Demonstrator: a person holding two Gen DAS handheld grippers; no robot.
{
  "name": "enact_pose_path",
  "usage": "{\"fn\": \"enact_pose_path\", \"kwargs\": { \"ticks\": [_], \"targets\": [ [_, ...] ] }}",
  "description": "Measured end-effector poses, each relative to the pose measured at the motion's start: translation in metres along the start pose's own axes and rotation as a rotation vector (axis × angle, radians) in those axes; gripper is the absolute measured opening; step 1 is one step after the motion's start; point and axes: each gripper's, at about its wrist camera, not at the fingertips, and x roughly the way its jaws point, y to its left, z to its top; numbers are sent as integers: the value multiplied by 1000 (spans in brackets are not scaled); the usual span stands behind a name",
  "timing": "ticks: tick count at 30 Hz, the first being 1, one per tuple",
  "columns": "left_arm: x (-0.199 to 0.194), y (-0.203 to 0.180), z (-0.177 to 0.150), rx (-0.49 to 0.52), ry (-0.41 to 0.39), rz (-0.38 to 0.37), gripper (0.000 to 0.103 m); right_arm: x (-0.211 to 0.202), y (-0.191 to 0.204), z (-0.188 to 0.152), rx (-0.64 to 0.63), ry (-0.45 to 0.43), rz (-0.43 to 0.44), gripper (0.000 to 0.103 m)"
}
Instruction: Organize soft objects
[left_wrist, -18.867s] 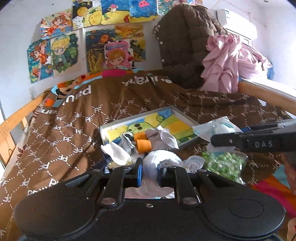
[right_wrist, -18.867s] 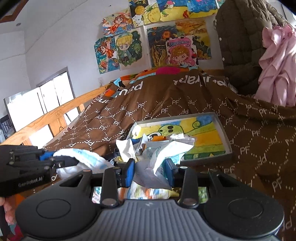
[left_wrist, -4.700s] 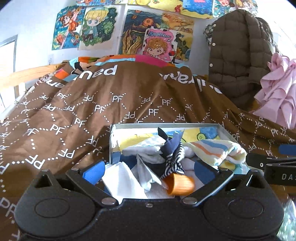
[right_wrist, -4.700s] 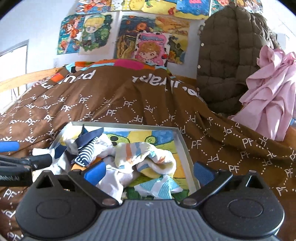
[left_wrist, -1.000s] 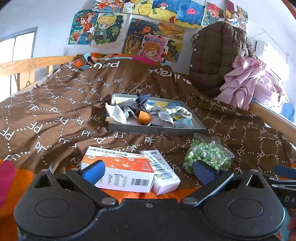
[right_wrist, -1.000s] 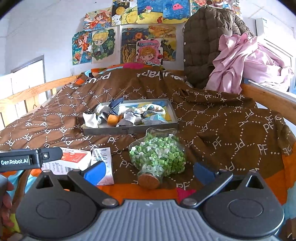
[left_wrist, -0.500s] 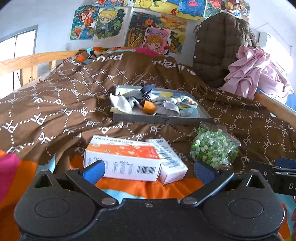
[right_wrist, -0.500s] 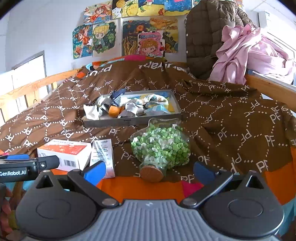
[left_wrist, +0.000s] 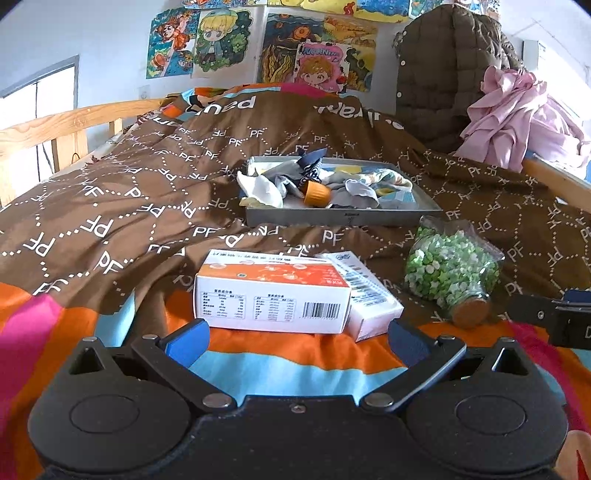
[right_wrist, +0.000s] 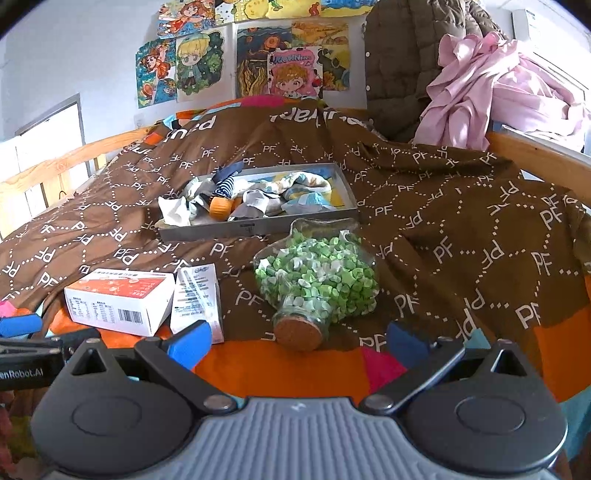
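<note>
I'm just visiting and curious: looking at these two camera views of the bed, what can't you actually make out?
- Tray floor: buried under the pile of soft cloths in both views.
- Orange box small print: too small to read in either view.
- Bed foreground: blocked by each gripper's black body.
- Right gripper: cut off by the left view's right edge.
- Left gripper: cut off by the right view's left edge.

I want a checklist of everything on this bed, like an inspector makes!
Surface: brown quilt printed with PF letters, orange and blue stripes nearest the cameras.
Job's things: grey metal tray piled with socks and cloths; an orange cup lies among them.
Clutter: orange-and-white carton, small white box, cork-stoppered glass bottle of green paper stars, lying on its side.
Grippers: left gripper open, empty; right gripper open, empty.
Cables: nothing seen.
Surroundings: cartoon posters, brown padded jacket, pink garment, wooden bed rail.
</note>
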Motion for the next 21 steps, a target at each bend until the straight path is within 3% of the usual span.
{"fn": "enact_pose_path", "kwargs": {
  "ticks": [21],
  "targets": [
    [-1,3,-8,29,28,22,102,3,2,-1,-1,30,6,103]
  ]
}}
